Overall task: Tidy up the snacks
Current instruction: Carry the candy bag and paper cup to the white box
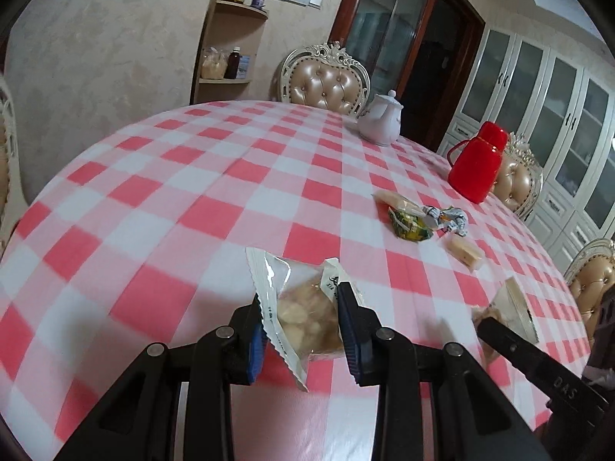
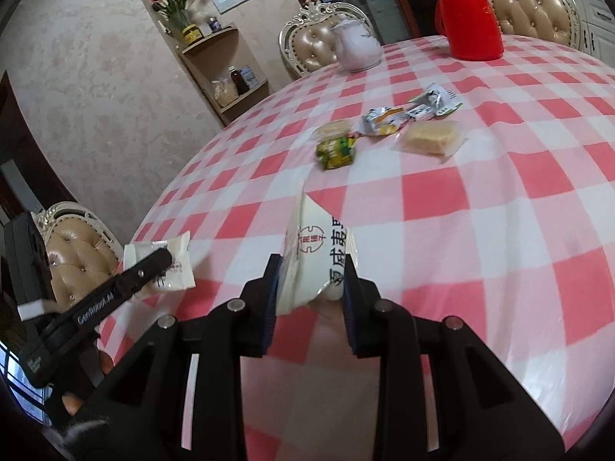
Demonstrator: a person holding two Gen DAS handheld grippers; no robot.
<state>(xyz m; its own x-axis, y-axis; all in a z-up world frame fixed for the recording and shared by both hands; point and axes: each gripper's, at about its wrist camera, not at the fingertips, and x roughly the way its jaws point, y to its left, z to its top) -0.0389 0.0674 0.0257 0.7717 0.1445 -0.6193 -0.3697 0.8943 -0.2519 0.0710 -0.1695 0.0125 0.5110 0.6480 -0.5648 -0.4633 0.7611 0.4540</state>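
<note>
My left gripper (image 1: 301,320) is shut on a clear-and-white pastry packet (image 1: 303,307), held just above the checked tablecloth (image 1: 173,199). My right gripper (image 2: 311,284) is shut on a white snack packet with red and black print (image 2: 321,253), held above the cloth. In the right wrist view the left gripper (image 2: 153,265) shows at the left with its packet (image 2: 173,265). In the left wrist view the right gripper's finger (image 1: 511,345) and its packet (image 1: 515,307) show at the right. A cluster of snacks lies on the table: a green packet (image 2: 336,150), a silver-yellow packet (image 2: 384,119), a wrapped cake slice (image 2: 432,138).
A white teapot (image 1: 380,119) and a red thermos (image 1: 476,161) stand at the table's far side. Tufted chairs (image 1: 326,80) ring the table. A corner shelf (image 1: 230,38) with jars stands by the wall. A person's hand (image 2: 73,399) holds the left gripper.
</note>
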